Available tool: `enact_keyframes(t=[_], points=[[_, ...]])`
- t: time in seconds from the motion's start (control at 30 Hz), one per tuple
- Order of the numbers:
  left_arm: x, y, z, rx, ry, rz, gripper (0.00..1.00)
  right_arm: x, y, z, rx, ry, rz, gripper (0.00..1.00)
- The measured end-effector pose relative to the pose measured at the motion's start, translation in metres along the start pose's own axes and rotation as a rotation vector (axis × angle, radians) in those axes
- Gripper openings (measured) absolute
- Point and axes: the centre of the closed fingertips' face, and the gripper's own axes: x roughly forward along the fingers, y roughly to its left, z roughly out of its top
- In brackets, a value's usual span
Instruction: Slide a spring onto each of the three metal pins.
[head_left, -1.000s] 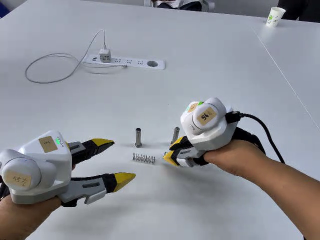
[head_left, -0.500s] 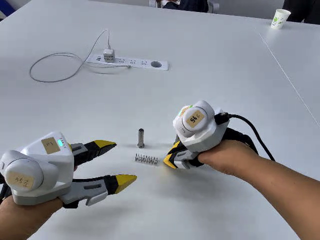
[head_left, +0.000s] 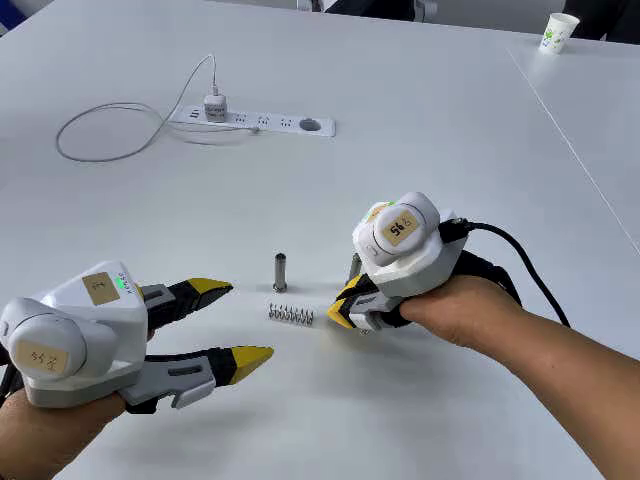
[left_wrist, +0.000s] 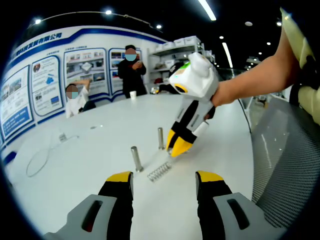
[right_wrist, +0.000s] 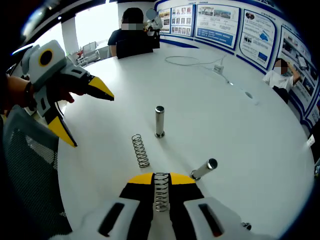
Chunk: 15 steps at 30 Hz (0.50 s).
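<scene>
At lower left of the head view the left tool (head_left: 245, 320) is released, jaws spread and empty; just right of it a loose spring (head_left: 291, 314) lies flat on the white surface (head_left: 450, 120), below an upright pin (head_left: 280, 272); a second pin (head_left: 353, 267) stands just beside the right tool (head_left: 340, 312), which the right gripper view shows clenched on a second spring (right_wrist: 160, 192)
</scene>
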Motion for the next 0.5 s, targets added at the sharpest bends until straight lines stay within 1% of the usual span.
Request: enact_keyframes(t=[0.3,0.33,0.4,0.5], points=[[0.004,-0.003,0.003,0.001,-0.009,-0.017,0.51,-0.019,0.000,0.007,0.002,-0.048,-0.027,0.12],[0.004,-0.004,0.004,0.001,-0.011,-0.020,0.51,-0.022,0.000,0.009,0.006,-0.063,-0.032,0.12],[0.005,-0.005,0.005,0.003,-0.012,-0.023,0.51,-0.026,0.001,0.012,0.012,-0.075,-0.034,0.12],[0.007,-0.008,0.008,0.002,-0.017,-0.033,0.50,-0.034,0.003,0.021,0.027,-0.117,-0.033,0.12]])
